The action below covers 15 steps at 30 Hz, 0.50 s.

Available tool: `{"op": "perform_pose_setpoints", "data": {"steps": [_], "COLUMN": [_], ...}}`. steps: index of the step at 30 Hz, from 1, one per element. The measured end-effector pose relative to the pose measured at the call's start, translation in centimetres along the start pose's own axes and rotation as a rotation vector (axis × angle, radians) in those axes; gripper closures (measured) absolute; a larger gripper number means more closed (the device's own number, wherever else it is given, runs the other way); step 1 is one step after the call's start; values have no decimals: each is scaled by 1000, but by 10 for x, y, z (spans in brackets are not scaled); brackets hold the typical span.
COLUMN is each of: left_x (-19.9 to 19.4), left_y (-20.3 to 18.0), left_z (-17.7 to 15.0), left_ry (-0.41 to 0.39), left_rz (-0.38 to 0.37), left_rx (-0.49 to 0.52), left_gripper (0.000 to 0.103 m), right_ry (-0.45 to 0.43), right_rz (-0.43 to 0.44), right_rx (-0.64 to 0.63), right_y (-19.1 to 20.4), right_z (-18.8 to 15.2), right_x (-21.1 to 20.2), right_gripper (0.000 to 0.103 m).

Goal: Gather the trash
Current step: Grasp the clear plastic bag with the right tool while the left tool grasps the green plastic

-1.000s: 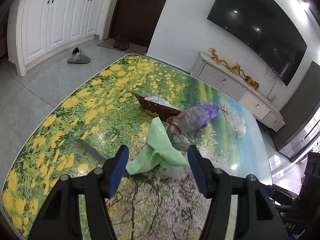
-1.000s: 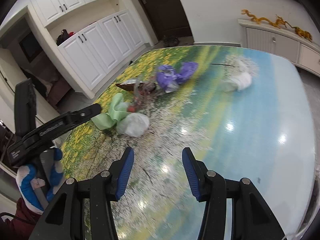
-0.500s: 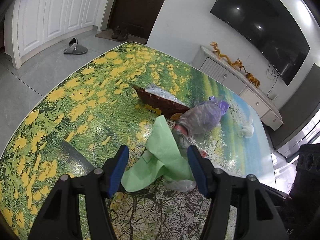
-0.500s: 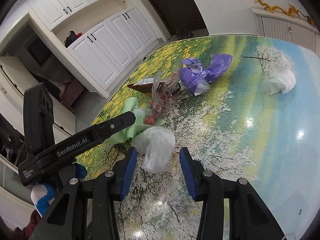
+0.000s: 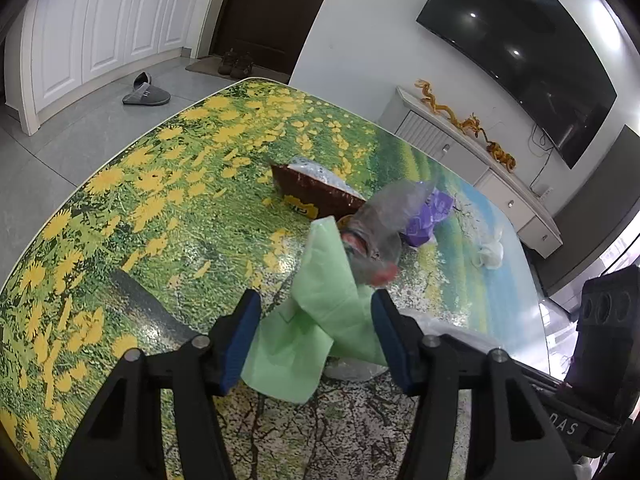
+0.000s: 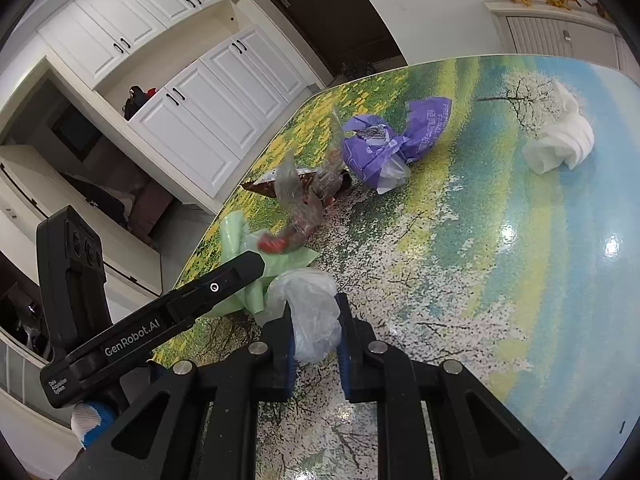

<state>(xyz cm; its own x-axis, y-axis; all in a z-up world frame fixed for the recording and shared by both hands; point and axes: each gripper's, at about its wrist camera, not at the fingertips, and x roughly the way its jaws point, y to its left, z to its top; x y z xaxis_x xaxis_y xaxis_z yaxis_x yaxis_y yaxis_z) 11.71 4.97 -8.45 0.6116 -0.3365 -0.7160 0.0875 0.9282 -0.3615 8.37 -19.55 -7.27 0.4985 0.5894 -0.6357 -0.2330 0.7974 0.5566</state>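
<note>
Pinching the crumpled clear plastic bag (image 6: 312, 316), the right gripper (image 6: 316, 344) is clamping tight while the left gripper (image 5: 316, 336) is closing, half-wide, around the green bag (image 5: 320, 312). The purple wrapper (image 6: 384, 148), white tissue (image 6: 560, 144) and brown packet (image 5: 316, 192) are lying uncollected on the table (image 6: 520, 280).

White cabinets (image 5: 120, 28), dark door (image 5: 272, 12), wall-mounted television (image 5: 520, 56).

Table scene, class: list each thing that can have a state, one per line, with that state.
Right hand-held gripper: jaws just closed, shut on the clear plastic bag.
Left hand-held gripper: jaws just narrowed, green bag between them, grip unclear.
Purple wrapper: crumpled, lying free.
White tissue: wadded, lying apart.
Brown packet: torn open.
Cabinet doors: shut.
</note>
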Motion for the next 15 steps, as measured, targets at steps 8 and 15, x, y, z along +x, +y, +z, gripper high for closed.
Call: {"op": "perform_pose_setpoints", "data": {"steps": [8,15], "left_x": [-9,-23], "left_y": [-7,-18], "left_z": [-7,-15], "left_ry": [5,-3], "left_rz": [-13,-30], "left_rx": [20,41], "left_gripper": [62,75], "right_ry": [-35,-71], "right_rz": [-6,-27], "right_rx": [5,27], "right_y": [-6,-17], "right_z": [-8,-20], "right_x": [-23,-51], "right_gripper": [90,90]}}
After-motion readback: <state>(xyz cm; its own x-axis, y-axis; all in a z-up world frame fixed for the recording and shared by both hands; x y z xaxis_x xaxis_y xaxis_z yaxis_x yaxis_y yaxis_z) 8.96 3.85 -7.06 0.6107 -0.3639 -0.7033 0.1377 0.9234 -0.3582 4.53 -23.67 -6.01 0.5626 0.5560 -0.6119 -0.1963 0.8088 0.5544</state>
